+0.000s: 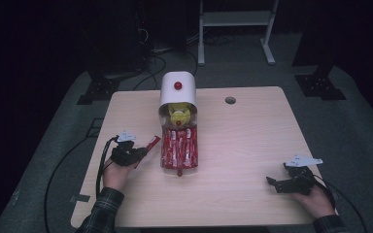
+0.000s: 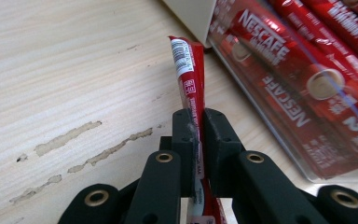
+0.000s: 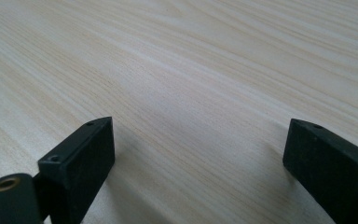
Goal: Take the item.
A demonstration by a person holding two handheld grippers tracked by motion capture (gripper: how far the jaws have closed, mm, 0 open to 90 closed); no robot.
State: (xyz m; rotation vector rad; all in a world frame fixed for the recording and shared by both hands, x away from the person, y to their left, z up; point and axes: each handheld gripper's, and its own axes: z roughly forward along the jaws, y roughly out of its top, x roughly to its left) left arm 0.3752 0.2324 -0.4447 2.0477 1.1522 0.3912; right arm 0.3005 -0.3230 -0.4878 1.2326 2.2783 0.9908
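Left gripper (image 1: 138, 154) clamps a red coffee stick (image 1: 148, 146) just left of the dispenser tray (image 1: 179, 165); right gripper (image 1: 285, 182) idle w/ jaws wide, nothing held. Left gripper view: stick (image 2: 190, 79) pinched near one end, so it may flop & catch the tray's rim (image 2: 261, 112). Right gripper view: bare surface (image 3: 191, 70).

A light wooden table (image 1: 252, 145) stands in a dark room, lit from above so that its top glows pale against the gloom. Near the table's far edge a small round hole (image 1: 230, 100) is cut through the top. The table's surface shows worn, chipped streaks (image 2: 70, 140) in its grain. Beneath and around the table lies a grey carpeted floor (image 1: 349, 131). Beyond the table's far edge stands a white metal frame (image 1: 235, 29) with two legs, and black cables (image 1: 158, 63) trail over the floor to the left of it. Past the table's far right corner sits a black stand base (image 1: 320, 85); another black stand base (image 1: 97, 90) rests off its far left corner. The walls behind are lost in darkness.
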